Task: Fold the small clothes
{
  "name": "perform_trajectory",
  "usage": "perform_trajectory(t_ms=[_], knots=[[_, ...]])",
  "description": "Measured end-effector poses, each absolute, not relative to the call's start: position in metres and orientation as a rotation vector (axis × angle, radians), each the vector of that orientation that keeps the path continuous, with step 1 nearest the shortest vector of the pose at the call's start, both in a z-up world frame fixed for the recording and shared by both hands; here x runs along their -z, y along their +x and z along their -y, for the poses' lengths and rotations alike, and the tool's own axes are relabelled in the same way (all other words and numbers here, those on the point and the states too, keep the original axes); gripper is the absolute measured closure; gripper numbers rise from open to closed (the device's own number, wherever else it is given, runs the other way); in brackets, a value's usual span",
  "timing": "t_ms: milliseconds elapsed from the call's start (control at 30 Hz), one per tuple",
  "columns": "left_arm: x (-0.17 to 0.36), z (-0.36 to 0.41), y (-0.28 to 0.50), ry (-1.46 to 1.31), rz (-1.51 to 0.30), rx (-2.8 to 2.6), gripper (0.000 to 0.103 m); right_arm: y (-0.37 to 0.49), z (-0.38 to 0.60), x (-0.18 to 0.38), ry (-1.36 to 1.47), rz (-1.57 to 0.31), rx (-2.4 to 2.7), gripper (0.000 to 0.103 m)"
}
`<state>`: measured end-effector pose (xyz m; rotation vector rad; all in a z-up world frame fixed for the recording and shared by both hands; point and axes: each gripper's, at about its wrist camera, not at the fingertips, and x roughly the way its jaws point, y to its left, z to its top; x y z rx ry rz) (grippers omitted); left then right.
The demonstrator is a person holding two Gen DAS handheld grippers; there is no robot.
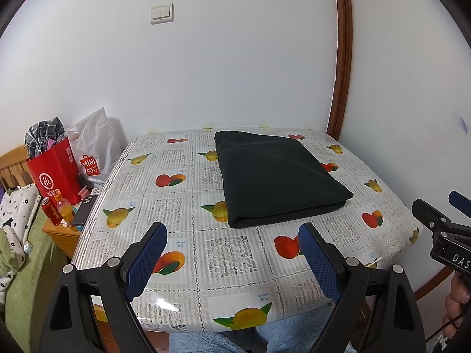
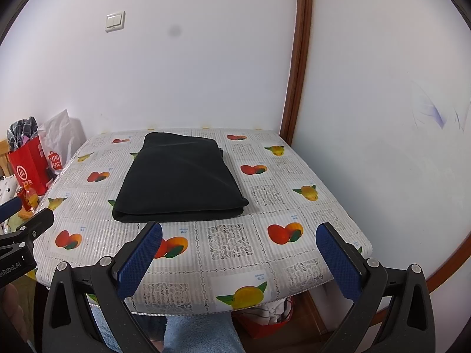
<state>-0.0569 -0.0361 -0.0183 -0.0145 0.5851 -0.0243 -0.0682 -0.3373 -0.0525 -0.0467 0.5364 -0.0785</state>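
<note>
Left wrist view: "MINISO" bag [image 1: 89, 165] beyond bench [image 1: 188, 253] left edge; "DAS" on right hand-held gripper [image 1: 454, 206]; both hand-held grippers wide open, empty, left hand-held gripper [image 1: 232, 235] short of folded black garment [image 1: 276, 176].

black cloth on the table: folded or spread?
Folded. The black cloth lies as a compact rectangle, with stacked layers showing along its near edge.

White walls [image 1: 235, 73], wall switch [image 1: 161, 13], brown wooden trim [image 1: 343, 58], fruit-patterned table [image 1: 182, 206].

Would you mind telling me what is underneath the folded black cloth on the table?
The black cloth lies on the fruit-print tablecloth, partly covering a few printed squares at its edges. Whether anything else lies beneath it cannot be seen; the cloth hides that patch.
</note>
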Motion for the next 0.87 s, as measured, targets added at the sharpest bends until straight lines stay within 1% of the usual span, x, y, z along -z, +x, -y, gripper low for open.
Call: perform_trajectory(t_ms=[867], knots=[[0.0178,0.0332,-0.0568,-0.015,-0.586,0.021,0.013,-0.0675,0.3335,0.0514,-0.056,-0.533,0.077,0.001]])
